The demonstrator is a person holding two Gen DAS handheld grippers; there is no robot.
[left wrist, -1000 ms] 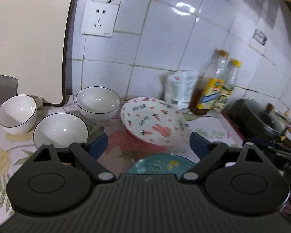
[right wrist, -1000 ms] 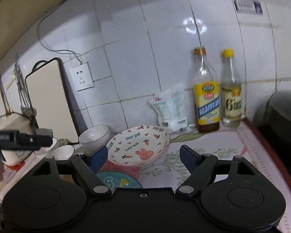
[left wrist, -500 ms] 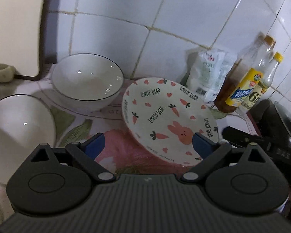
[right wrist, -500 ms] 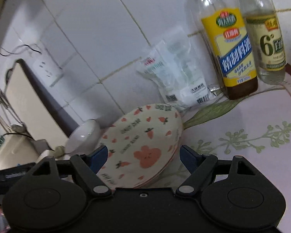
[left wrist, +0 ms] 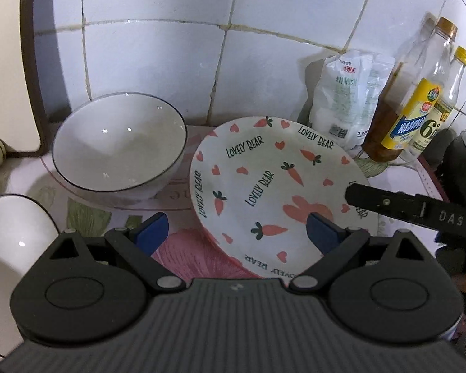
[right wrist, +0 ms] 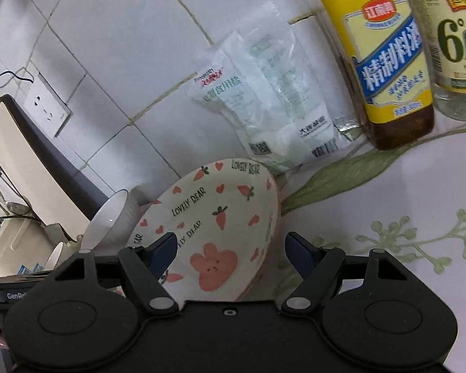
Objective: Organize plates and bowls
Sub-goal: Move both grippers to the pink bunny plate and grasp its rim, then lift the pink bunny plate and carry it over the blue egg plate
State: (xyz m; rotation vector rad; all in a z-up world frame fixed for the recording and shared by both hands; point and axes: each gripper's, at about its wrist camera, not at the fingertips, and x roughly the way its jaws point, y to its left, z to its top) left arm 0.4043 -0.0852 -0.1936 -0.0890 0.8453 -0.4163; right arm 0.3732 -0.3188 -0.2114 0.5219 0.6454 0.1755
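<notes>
A cream plate (left wrist: 264,186) printed with carrots, hearts and a pink rabbit lies tilted on the flowered counter, apparently on top of a pink plate. My left gripper (left wrist: 237,234) is open at its near left edge, one pad over the cloth and one over the plate. My right gripper (right wrist: 233,253) comes in from the right with its jaws closing. The plate (right wrist: 214,223) has its right rim between the pads, which do not press on it. In the left wrist view its black finger (left wrist: 404,208) reaches over the plate's right edge. A white dark-rimmed bowl (left wrist: 118,149) stands left of the plate.
A second white bowl (left wrist: 12,248) sits at the near left. Against the tiled wall stand a white salt bag (right wrist: 264,99), a yellow-labelled bottle (right wrist: 385,62) and a clear bottle (right wrist: 456,46). A cutting board (right wrist: 25,168) leans at the left; a dark pot (left wrist: 459,168) is at the right.
Both grippers have moved forward and down, close to the patterned plate, which now fills both views. The teal plate has dropped out of sight. The right jaws have narrowed a little.
</notes>
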